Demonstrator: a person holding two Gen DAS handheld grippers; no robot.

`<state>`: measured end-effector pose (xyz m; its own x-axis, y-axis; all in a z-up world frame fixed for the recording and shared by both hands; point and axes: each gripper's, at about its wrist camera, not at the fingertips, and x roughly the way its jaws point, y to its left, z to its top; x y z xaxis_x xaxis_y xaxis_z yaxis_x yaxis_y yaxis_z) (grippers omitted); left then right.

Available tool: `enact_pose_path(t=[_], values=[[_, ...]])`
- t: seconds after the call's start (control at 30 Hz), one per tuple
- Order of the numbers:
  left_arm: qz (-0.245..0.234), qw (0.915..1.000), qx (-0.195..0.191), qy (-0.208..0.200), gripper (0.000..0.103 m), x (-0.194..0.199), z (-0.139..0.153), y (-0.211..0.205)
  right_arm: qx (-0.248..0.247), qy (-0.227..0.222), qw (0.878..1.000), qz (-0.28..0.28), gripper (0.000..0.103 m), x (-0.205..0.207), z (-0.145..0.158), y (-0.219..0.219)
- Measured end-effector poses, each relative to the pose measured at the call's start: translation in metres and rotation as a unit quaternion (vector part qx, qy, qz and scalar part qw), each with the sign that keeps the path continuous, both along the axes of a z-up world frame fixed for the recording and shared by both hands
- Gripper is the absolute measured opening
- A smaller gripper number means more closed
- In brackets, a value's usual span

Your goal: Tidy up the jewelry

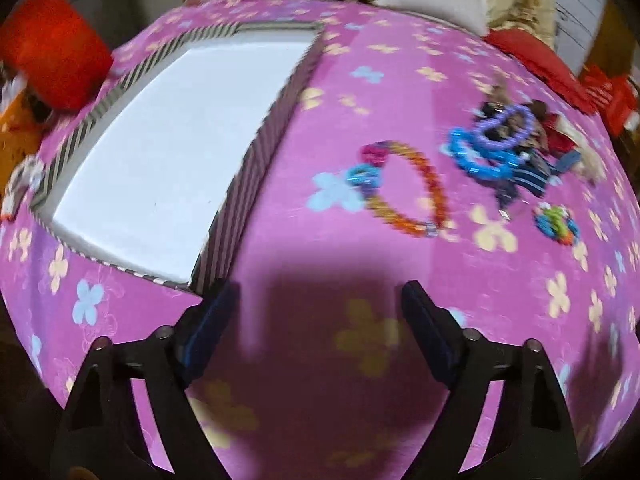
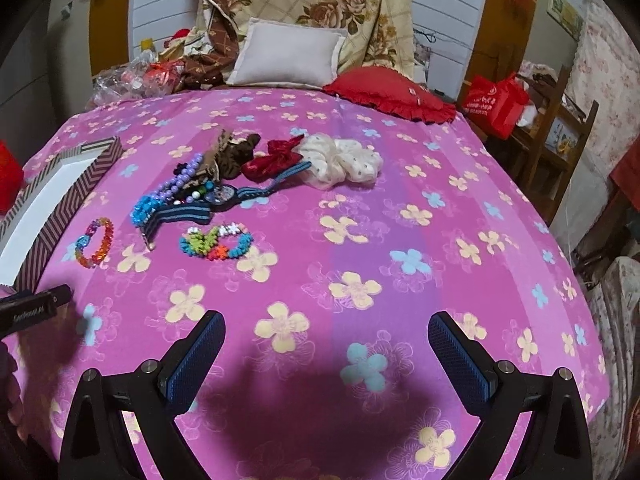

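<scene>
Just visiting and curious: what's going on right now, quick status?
Left gripper and right gripper both open, empty. Bracelets loose on bedspread, striped box empty. Nothing in the way.

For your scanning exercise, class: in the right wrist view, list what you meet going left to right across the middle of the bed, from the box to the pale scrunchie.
Striped box → orange beaded bracelet → multicoloured flower bracelet → red scrunchie → white scrunchie.
</scene>
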<state>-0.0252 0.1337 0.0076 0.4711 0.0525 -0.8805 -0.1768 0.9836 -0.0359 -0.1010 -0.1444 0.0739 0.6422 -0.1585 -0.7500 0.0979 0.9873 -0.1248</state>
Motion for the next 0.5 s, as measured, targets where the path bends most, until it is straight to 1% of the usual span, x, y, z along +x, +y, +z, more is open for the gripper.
enact_pose_path(t=[0.1, 0.2, 0.33, 0.4, 0.5], values=[[0.019, 0.9998, -0.005, -0.003, 0.085, 0.002, 0.001, 0.014, -0.006, -0.008, 1.0, 0.004, 0.101, -0.002, 0.006, 0.004], [0.022, 0.9996, -0.013, -0.006, 0.085, -0.001, 0.005, 0.022, -0.008, -0.016, 1.0, 0.006, 0.101, -0.005, 0.011, 0.008], [0.002, 0.9995, 0.0, -0.031, 0.085, -0.012, 0.022, 0.012, -0.028, -0.034, 0.999, 0.006, 0.101, -0.008, 0.016, 0.012], [-0.01, 0.999, 0.005, -0.044, 0.085, -0.021, 0.032, 0.004, -0.045, -0.053, 0.998, 0.002, 0.101, -0.012, 0.021, 0.015], [-0.026, 0.9972, 0.014, -0.069, 0.085, -0.034, 0.048, -0.005, -0.055, -0.073, 0.996, -0.006, 0.101, -0.017, 0.028, 0.014]])
